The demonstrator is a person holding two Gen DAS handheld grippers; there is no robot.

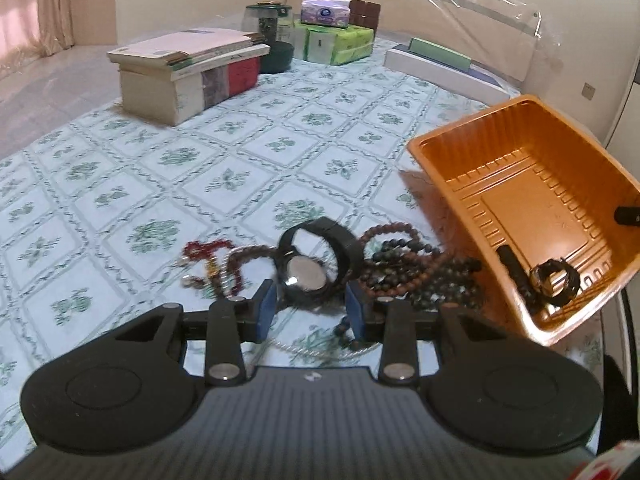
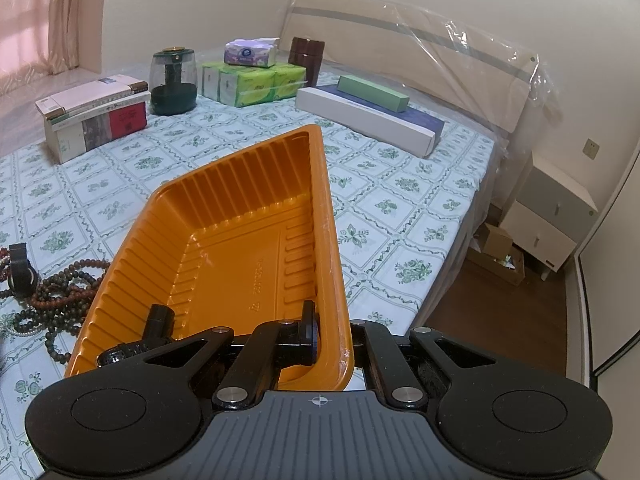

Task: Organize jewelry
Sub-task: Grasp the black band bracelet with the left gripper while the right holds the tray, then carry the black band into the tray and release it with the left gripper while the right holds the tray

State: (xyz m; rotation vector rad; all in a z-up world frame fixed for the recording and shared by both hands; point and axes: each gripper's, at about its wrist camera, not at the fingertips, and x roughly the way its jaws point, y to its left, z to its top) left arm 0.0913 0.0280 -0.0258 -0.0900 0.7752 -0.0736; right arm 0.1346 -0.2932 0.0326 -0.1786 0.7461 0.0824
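A black wristwatch (image 1: 306, 276) (image 2: 20, 272) lies on a tangle of brown and dark bead strings (image 1: 420, 276) (image 2: 60, 296) on the patterned bedspread, with red beads (image 1: 204, 248) to its left. My left gripper (image 1: 311, 304) is open, its blue pads on either side of the watch case. The watch is motion-blurred like the beads. My right gripper (image 2: 324, 340) is shut on the near wall of the orange tray (image 1: 520, 140) (image 2: 240, 184), holding it tilted. Another black watch (image 1: 554, 280) (image 2: 156, 328) rests in the tray's low corner.
At the back of the bed are a stack of books (image 1: 188, 76) (image 2: 92, 120), a dark green jar (image 2: 174, 80), tissue packs (image 2: 252, 84) and long flat boxes (image 2: 368, 116). The bed's right edge drops to a wooden floor beside a nightstand (image 2: 552, 216).
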